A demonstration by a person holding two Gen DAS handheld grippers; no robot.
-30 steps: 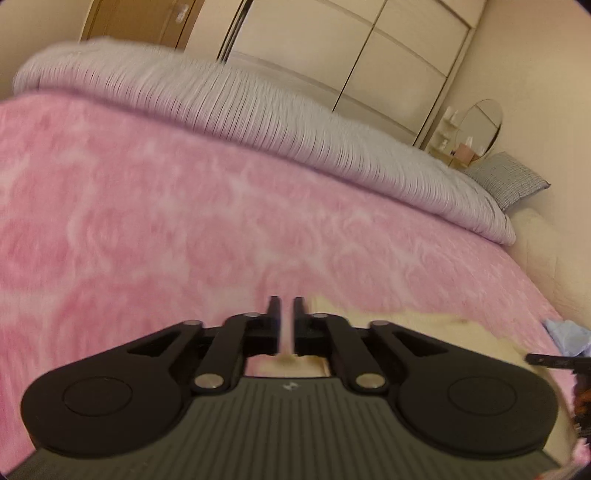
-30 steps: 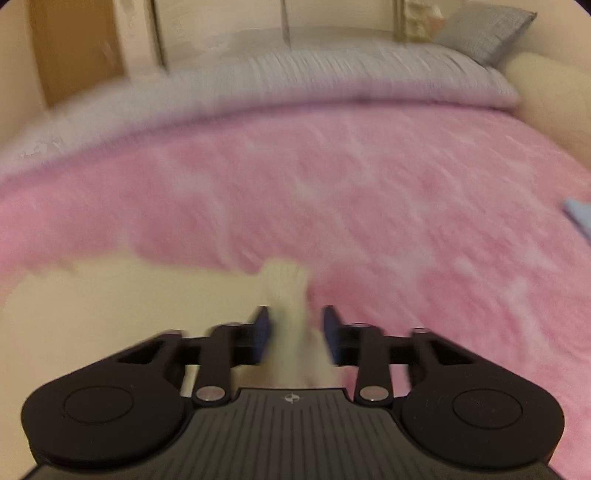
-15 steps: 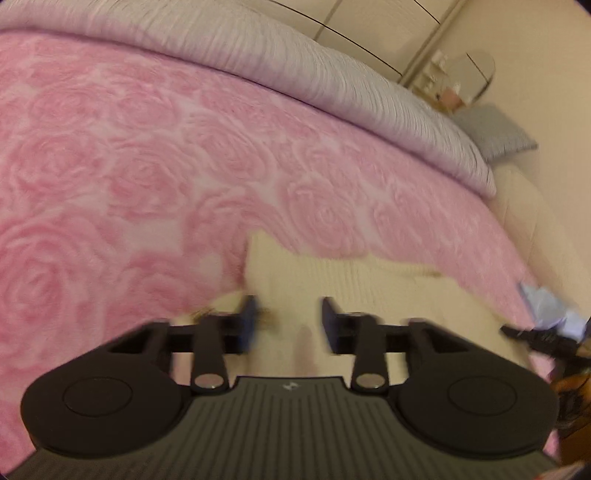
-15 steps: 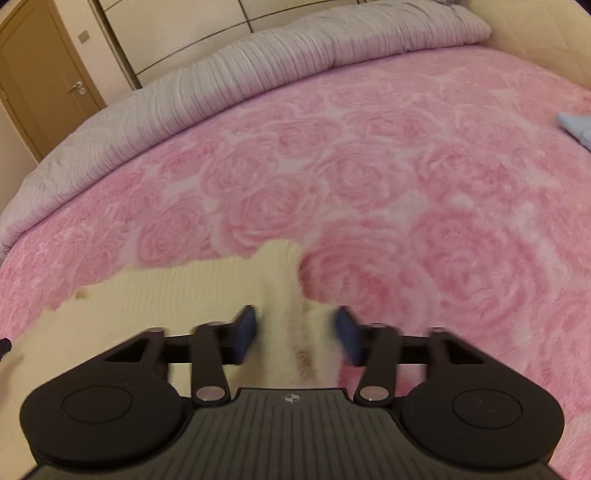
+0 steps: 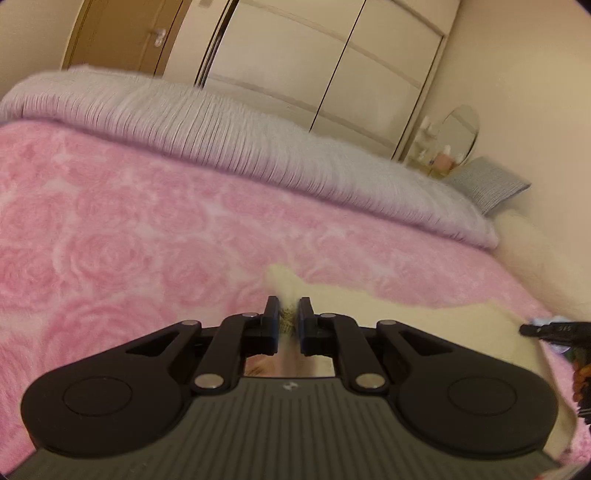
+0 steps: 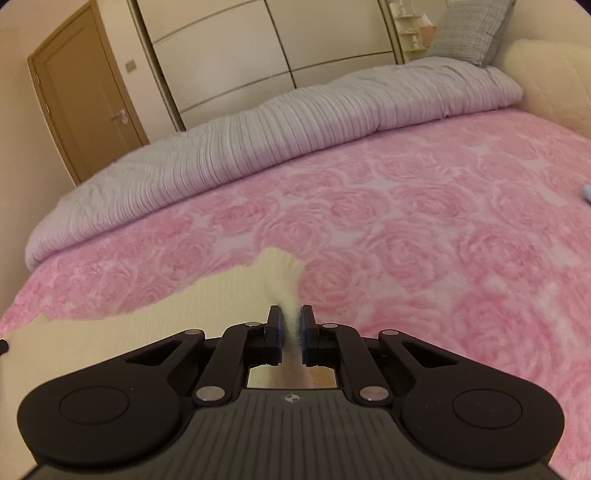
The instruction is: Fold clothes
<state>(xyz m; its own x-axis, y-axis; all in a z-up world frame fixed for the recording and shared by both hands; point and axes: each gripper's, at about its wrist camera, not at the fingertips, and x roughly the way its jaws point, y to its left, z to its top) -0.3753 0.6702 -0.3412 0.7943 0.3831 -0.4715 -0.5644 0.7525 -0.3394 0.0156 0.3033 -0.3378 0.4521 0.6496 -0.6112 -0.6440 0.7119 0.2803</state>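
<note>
A cream knit garment (image 5: 424, 325) lies spread on the pink rose-pattern blanket (image 5: 110, 229). My left gripper (image 5: 289, 317) is shut on the garment's near left corner, with cream fabric pinched between the fingers. In the right wrist view the same garment (image 6: 166, 325) stretches off to the left, and my right gripper (image 6: 290, 326) is shut on its right corner. The tip of the right gripper shows at the right edge of the left wrist view (image 5: 554, 328).
A folded grey ribbed duvet (image 6: 280, 140) runs along the far side of the bed. A grey pillow (image 6: 469, 29) and cream headboard (image 6: 554, 81) stand at the right. A light blue cloth (image 6: 586, 192) lies at the right edge. Wardrobe doors (image 6: 240, 55) and a door (image 6: 85, 96) stand behind.
Both grippers were open over the garment's corners half a second ago and have closed on the cream fabric. Both views have tilted upward, showing more of the room.
</note>
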